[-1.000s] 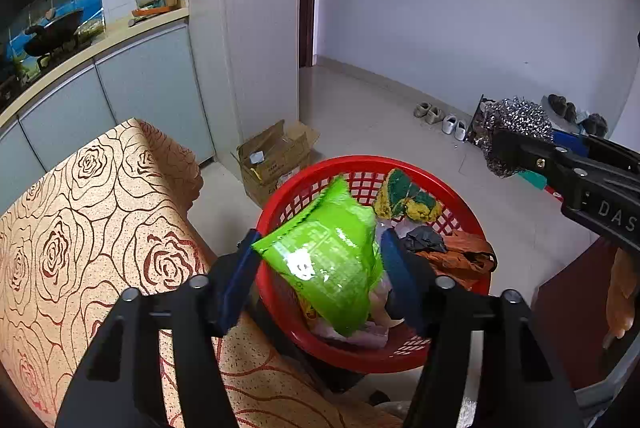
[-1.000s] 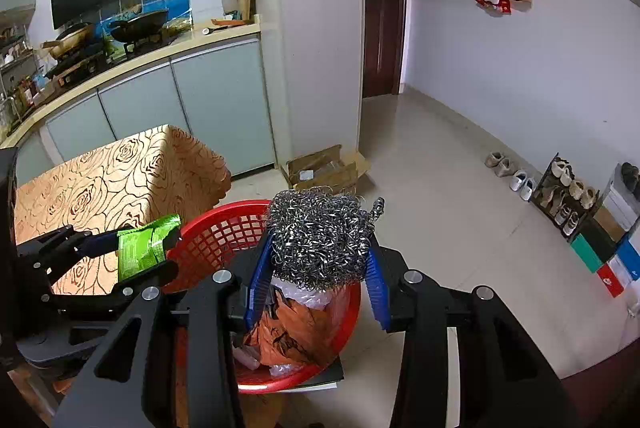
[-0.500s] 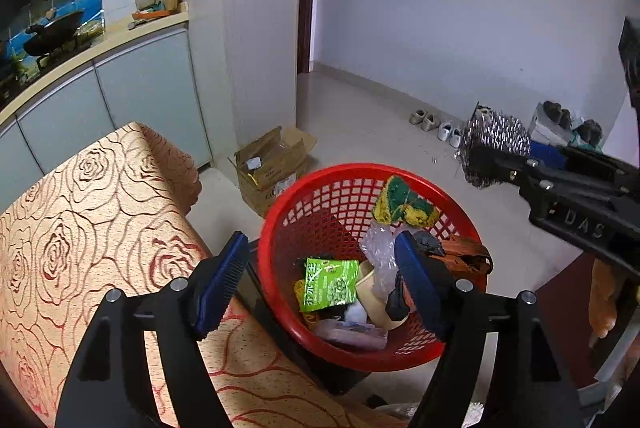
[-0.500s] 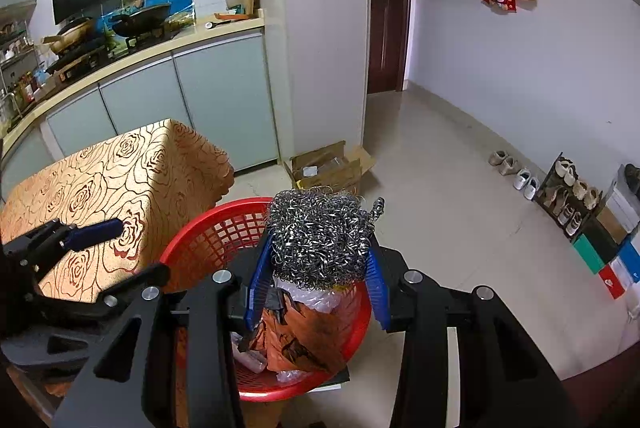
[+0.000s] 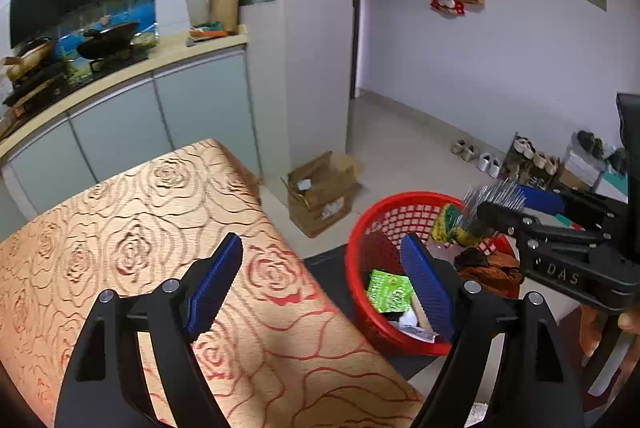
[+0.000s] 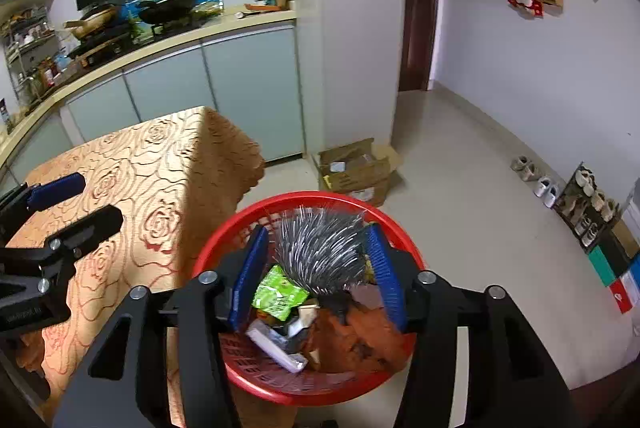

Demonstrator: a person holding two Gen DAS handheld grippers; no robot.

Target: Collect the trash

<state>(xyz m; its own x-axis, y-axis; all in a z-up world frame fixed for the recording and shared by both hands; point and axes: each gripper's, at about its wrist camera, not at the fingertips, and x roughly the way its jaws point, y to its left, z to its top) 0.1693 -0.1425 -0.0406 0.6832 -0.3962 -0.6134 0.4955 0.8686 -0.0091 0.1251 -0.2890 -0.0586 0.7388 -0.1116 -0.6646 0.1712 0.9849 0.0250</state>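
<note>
One red basket (image 6: 248, 368) stands on the floor against the edge of one table with a rose-patterned cloth (image 5: 132, 228). Inside lie one green packet (image 6: 278, 294), one orange bag (image 6: 352, 340) and other mixed scraps. One steel-wool scourer (image 6: 320, 252), blurred, sits between the pads of the right gripper (image 6: 318, 278) above the basket; whether the pads touch it cannot be told. Those jaws have just been opening; a second ago they were clamped on it. The left gripper (image 5: 320, 286), jaws wide apart and empty, is over the table edge; its jaws have just been opening, and the green packet it held earlier lies in the basket.
</note>
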